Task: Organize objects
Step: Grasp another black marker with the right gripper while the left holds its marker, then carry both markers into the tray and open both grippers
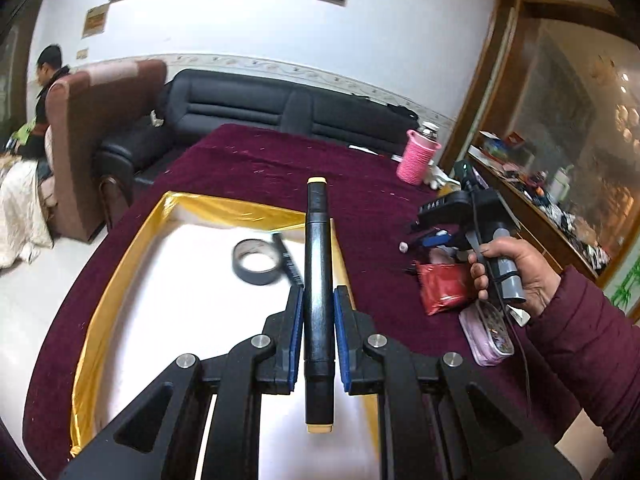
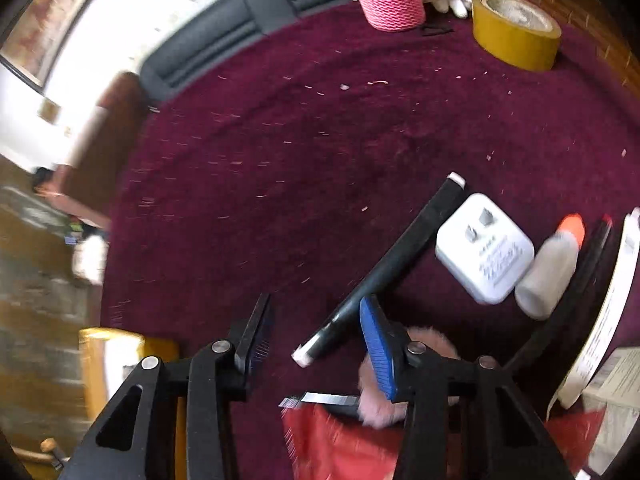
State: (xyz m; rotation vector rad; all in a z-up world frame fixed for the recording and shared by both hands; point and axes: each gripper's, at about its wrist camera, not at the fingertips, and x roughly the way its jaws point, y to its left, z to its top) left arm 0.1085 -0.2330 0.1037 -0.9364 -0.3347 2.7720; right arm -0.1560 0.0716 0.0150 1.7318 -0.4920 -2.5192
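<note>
My left gripper (image 1: 318, 296) is shut on a black marker with yellow end caps (image 1: 318, 240), held lengthwise over the gold-rimmed white tray (image 1: 120, 264). A black tape roll (image 1: 256, 261) and a black comb (image 1: 287, 257) lie in that tray. My right gripper (image 2: 315, 303) points down at the maroon cloth with its jaws apart and nothing gripped. A black marker with white caps (image 2: 404, 248) lies slanted on the cloth, passing just beside the blue pad (image 2: 378, 344). In the left wrist view a hand holds the right gripper (image 1: 430, 236) above a red packet (image 1: 444, 288).
A white plug adapter (image 2: 484, 252), an orange-capped glue bottle (image 2: 552, 268) and a yellow tape roll (image 2: 516, 32) lie right of the marker. A pink knitted bottle (image 1: 418, 156) stands at the far edge. A pink pouch (image 1: 486, 336) lies near the sleeve. A person sits far left.
</note>
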